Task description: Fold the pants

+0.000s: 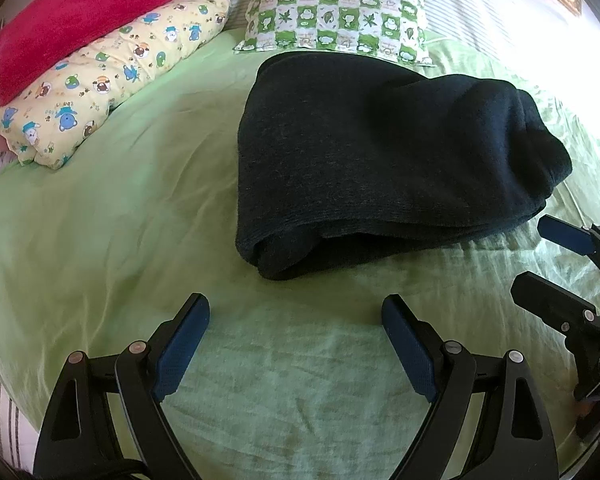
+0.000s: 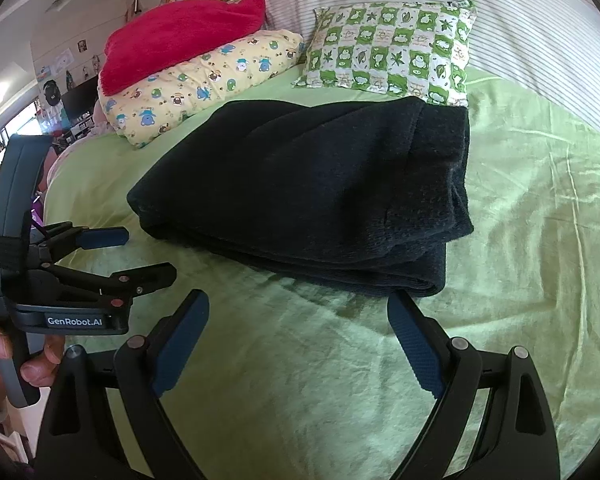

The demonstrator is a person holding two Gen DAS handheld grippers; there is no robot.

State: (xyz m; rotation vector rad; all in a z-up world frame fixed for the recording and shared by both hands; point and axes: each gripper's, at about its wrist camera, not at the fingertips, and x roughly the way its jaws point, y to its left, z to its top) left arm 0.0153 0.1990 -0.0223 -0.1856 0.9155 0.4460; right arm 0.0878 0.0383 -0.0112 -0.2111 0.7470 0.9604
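The dark pants (image 1: 388,160) lie in a thick folded bundle on the green sheet (image 1: 100,220), just short of the checked pillow (image 1: 340,8); to my eye the folding looks done. The left gripper (image 1: 296,344) and right gripper (image 2: 298,338) both hang with fingers spread and empty, near the bundle's close edge, the right one almost touching a corner; probably positioned to tidy it or let it be.

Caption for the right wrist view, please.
Folded dark pants lie on the green sheet; open right gripper hovers empty just before them.

Dark navy pants (image 1: 380,152), light green sheet (image 1: 120,200), green-checked pillow (image 1: 340,12), red towel (image 1: 80,12).
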